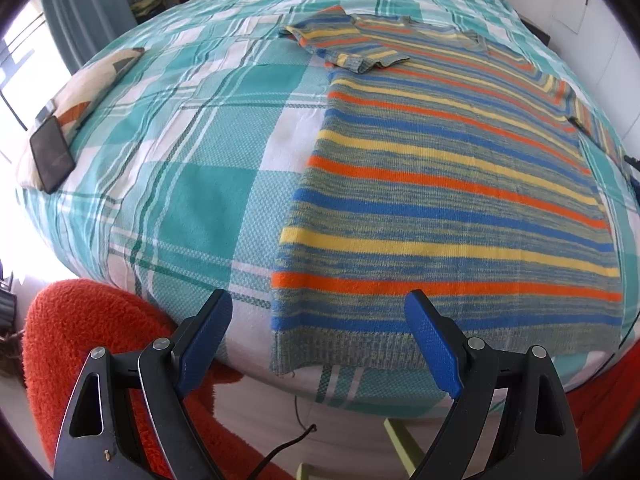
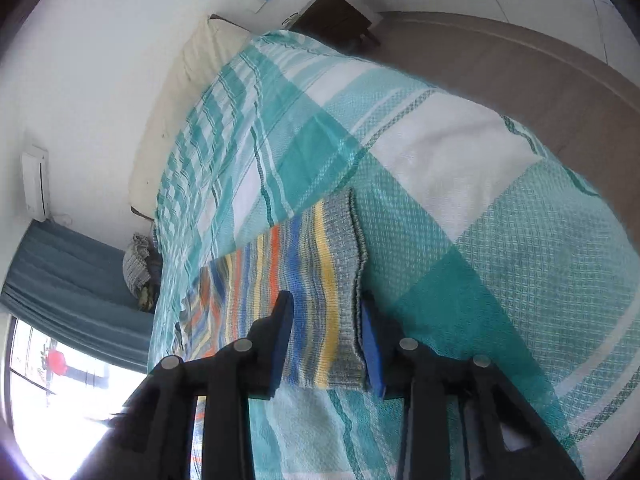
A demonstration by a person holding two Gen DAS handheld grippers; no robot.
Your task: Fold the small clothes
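Striped sweater point(image 1: 448, 184) flat on bedspread point(image 1: 192, 184); left gripper point(image 1: 320, 336) wide open, right gripper point(image 2: 326, 344) straddling sleeve point(image 2: 320, 280), unclosed.

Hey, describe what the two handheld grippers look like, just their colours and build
Both match: the left gripper and right gripper have black plastic linkage arms with triangular cut-outs and round silver pivot pins, ending in two flat fingers faced with blue textured pads. No markings or sleeves show.
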